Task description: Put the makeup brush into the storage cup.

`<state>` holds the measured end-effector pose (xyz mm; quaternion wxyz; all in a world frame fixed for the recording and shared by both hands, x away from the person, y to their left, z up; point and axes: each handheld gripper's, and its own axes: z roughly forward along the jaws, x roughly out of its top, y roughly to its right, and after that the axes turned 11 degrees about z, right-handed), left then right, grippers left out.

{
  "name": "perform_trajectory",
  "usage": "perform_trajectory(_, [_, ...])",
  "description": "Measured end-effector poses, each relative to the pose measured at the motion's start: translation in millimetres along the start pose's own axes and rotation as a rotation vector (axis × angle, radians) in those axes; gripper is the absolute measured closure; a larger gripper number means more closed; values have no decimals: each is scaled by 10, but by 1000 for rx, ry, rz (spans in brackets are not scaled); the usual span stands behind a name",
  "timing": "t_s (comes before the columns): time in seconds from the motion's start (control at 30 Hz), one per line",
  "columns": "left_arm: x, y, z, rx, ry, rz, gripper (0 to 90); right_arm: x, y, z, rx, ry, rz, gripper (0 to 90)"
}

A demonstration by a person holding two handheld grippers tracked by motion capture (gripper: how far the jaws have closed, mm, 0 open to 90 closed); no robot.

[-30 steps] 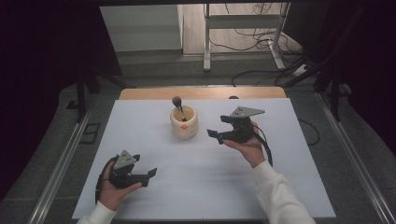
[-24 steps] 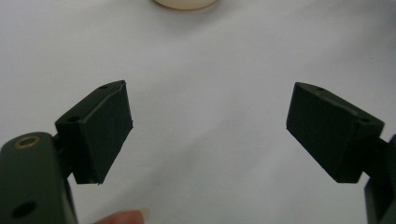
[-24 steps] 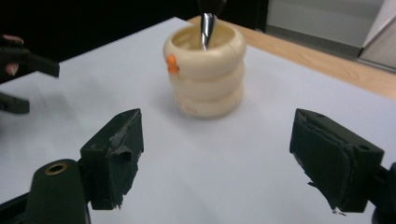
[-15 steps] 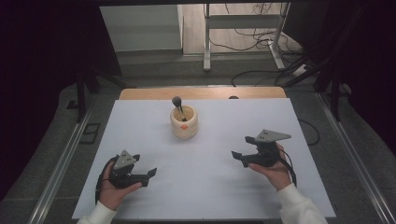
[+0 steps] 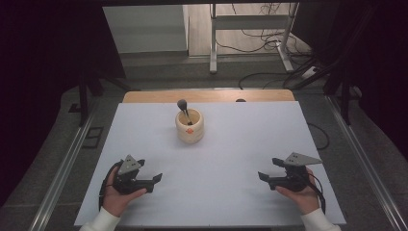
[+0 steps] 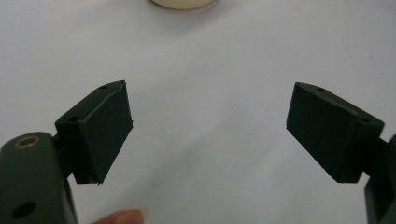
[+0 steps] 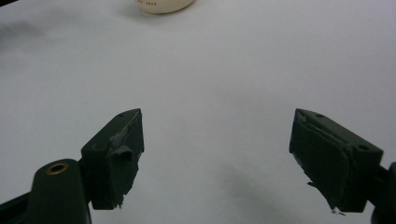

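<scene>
A cream cup (image 5: 189,126) stands on the white table top (image 5: 231,144) toward the back, with a black brush (image 5: 183,108) leaning in it. Its base shows at the top edge of the left gripper view (image 6: 182,3) and of the right gripper view (image 7: 163,5). My left gripper (image 5: 155,180) rests low at the front left, held in a hand, open with nothing between its pads (image 6: 105,130). At the front right my right gripper (image 5: 265,178) is also open and empty, its worn pads (image 7: 119,156) wide apart over bare table.
A wooden strip (image 5: 207,95) runs along the table's back edge. Metal rails (image 5: 62,168) flank both sides. Behind the table are a metal frame's legs (image 5: 214,38) and loose cables (image 5: 269,77) on the floor.
My right gripper has moved from beside the cup toward the front right of the table and lower, jaws still apart. The left gripper, cup and brush have not moved.
</scene>
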<state>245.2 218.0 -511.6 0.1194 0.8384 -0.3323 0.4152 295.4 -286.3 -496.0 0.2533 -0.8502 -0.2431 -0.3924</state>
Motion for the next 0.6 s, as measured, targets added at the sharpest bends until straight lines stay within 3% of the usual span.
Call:
perform_trajectory(0.43, [-10, -12, 24, -10, -2, -9, 149, 16, 17, 35, -46, -19, -31, 175])
perform_trajectory(0.6, [-1, -22, 20, -6, 1, -4, 146, 23, 27, 52, -38, -15, -34, 168])
